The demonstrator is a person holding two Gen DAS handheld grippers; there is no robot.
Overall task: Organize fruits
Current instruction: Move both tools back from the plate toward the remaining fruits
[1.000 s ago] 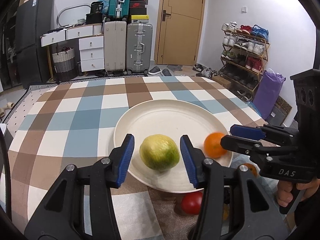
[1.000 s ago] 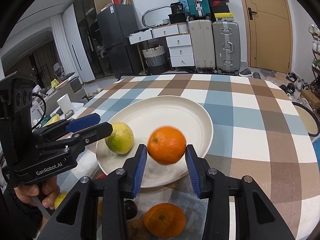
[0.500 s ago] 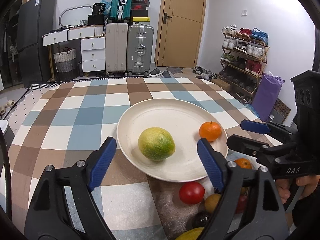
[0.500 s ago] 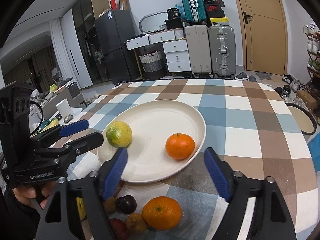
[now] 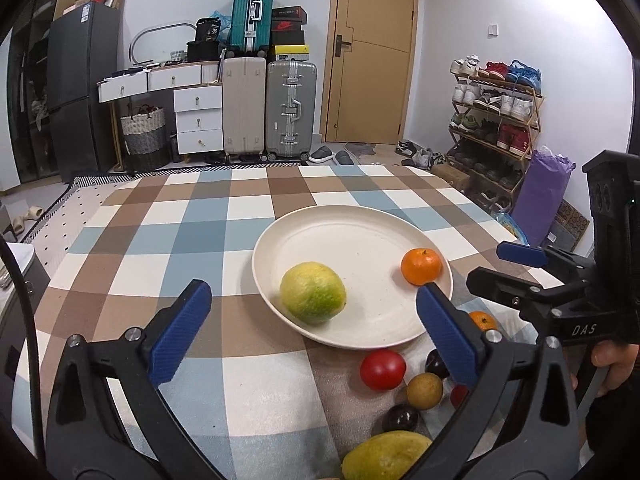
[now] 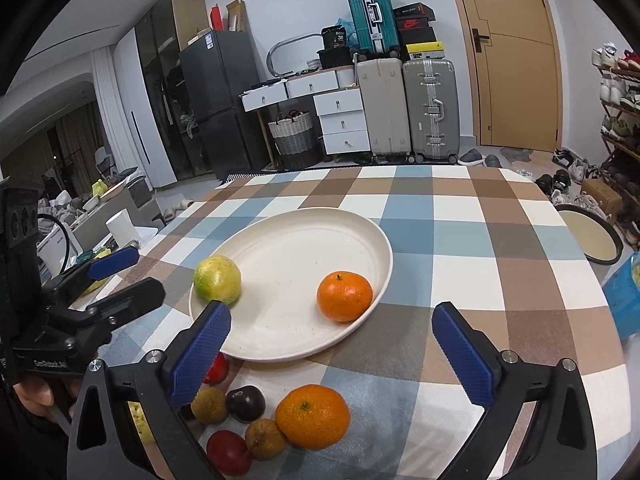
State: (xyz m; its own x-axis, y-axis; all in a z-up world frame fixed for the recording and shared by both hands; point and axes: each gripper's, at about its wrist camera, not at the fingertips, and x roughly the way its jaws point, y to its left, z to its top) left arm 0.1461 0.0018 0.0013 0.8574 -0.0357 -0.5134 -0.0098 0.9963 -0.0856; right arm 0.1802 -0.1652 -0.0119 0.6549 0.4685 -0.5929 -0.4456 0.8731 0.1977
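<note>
Fingers on the left gripper (image 5: 312, 328) and right gripper (image 6: 340, 354) are opening wide, empty — we are releasing; next, picking the loose orange (image 6: 312, 416).

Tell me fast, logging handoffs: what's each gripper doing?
Left gripper: jaws opening, nothing between them.
Right gripper: jaws opening, nothing between them.

Cream plate (image 6: 372, 236) on checked table (image 6: 460, 248), upright, shallow. On it: yellow-green citrus (image 6: 217, 279) at left edge; small orange mandarin (image 6: 344, 296) at right edge, stem up, well apart. Off the plate, near side: larger mandarin (image 6: 312, 416), red fruit (image 5: 382, 369), dark plum (image 6: 245, 403), brownish fruits (image 6: 209, 404), clustered together.
</note>
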